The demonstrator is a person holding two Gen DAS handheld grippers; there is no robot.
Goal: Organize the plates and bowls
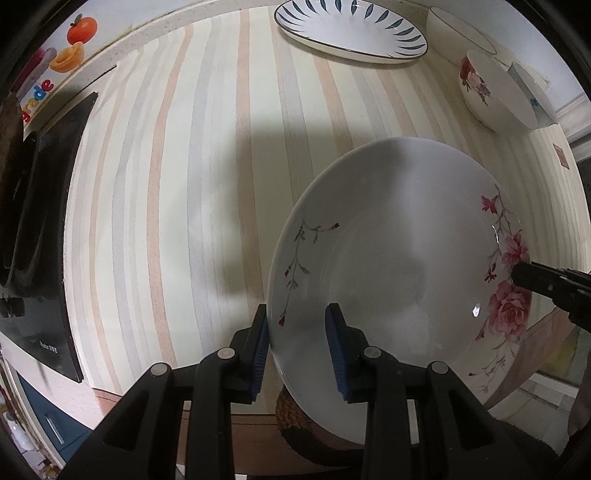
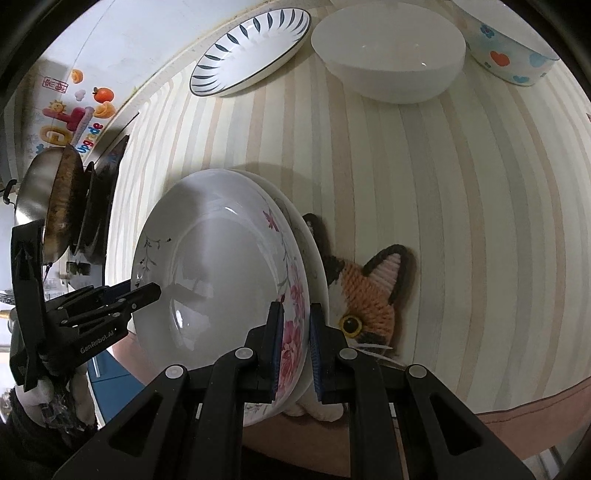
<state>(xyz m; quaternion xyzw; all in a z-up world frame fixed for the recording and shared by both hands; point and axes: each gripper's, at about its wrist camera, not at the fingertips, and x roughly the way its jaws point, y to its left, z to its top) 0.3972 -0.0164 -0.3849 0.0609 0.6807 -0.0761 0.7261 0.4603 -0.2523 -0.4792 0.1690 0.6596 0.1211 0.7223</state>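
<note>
A white plate with pink roses [image 1: 391, 266] [image 2: 221, 273] is held tilted above the striped table. My left gripper [image 1: 297, 350] straddles its left rim with a small gap between the pads and the plate; it shows in the right wrist view [image 2: 144, 291] at the plate's left edge. My right gripper [image 2: 297, 350] is shut on the rim at the rose pattern; its tip shows in the left wrist view [image 1: 524, 277]. A second plate [image 2: 314, 254] lies just behind or under the held one. A blue-leaf plate [image 1: 351, 29] [image 2: 255, 48] lies at the back.
A rose bowl [image 1: 491, 92], a plain white bowl [image 2: 388, 55] and a heart-pattern bowl [image 2: 509, 55] stand at the back right. A knitted cat mat [image 2: 369, 295] lies under the plates. A wok on a black stove [image 2: 62, 206] is at the left. The table's front edge is close.
</note>
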